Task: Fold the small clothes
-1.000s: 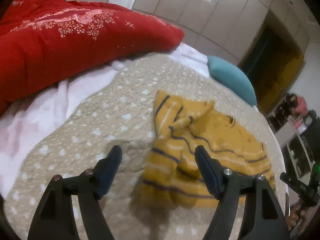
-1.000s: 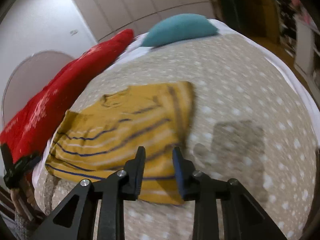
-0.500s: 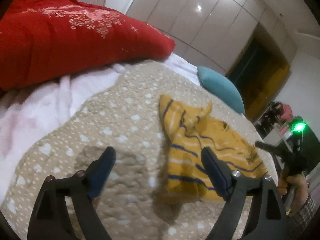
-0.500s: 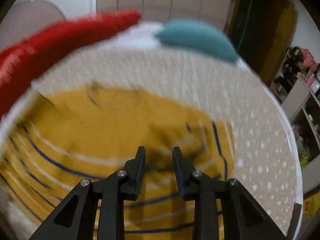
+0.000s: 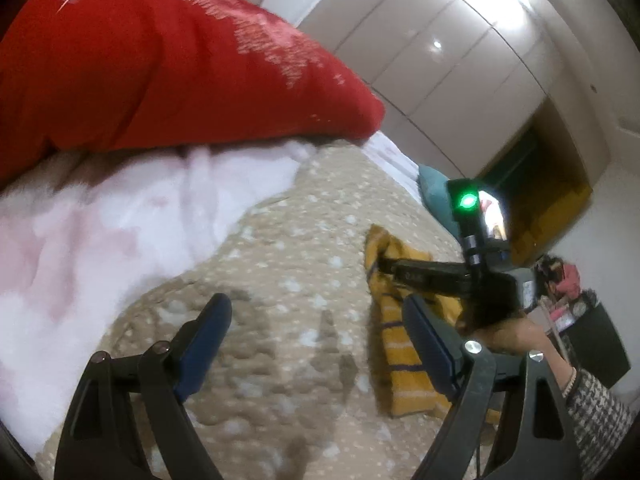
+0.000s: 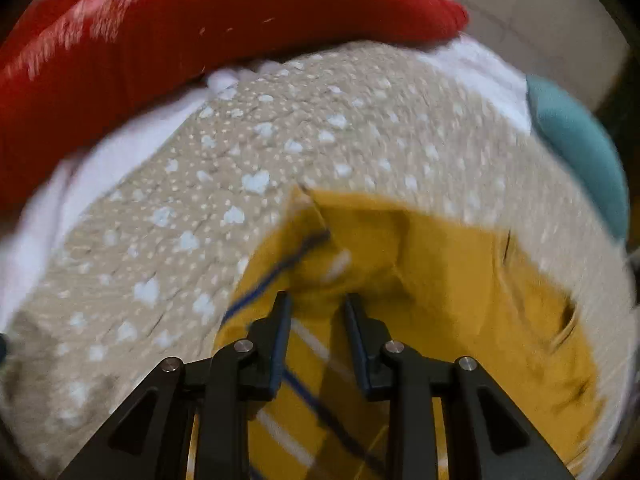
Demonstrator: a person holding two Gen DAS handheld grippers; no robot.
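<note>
Our right gripper (image 6: pixel 316 304): jaws narrowly parted over a bunched fold of the mustard-yellow knit top with navy and white stripes (image 6: pixel 448 280); grip uncertain. Our left gripper (image 5: pixel 316 340): jaws wide, empty, just left of that top (image 5: pixel 394 344). Top lies rumpled on beige quilted white-dotted bedspread (image 5: pixel 288 264); red embroidered duvet (image 5: pixel 160 68) beyond it.

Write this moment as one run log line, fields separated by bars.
step: folding | right gripper: open, over yellow striped shirt | left gripper: open, empty, above beige bedspread
</note>
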